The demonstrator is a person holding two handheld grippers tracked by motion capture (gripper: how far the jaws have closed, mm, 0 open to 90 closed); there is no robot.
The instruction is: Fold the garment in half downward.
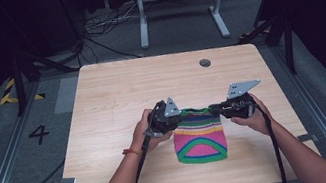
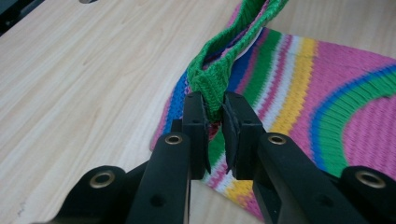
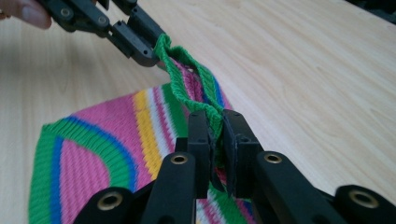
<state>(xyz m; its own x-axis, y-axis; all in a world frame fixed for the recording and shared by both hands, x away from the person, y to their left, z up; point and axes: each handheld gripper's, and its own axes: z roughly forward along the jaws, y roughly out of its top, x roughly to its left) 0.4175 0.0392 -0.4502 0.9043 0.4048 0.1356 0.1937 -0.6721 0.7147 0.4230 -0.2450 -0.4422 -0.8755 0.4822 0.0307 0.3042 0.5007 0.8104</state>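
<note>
Left tongs [image 2: 215, 123]: clamped on the green ribbed cuff [image 2: 212, 79] at its left corner, cloth pinched between both jaws, lower centre of the left gripper view.
Right tongs [image 3: 215, 140]: clamped on the same cuff at its opposite corner; the left tongs show in the upper left of this view, holding the far end.
Cuff: lifted off the surface and drawn into a band between the two grips, its opening slightly parted.
Striped knitted piece in pink, green, blue, yellow and white [image 1: 199, 138]: lower centre of the high view, its body lying flat on the pale wooden worktop [image 1: 116, 94] toward the person.
Handling, as I judge: light, soft, stretchy, not fragile; it will sag and drape, so the thick cuff corners are the surest hold.
Surroundings: small round grey grommet [image 1: 204, 63] upper right of the worktop, well apart.
Obstructions: none near the knit.
</note>
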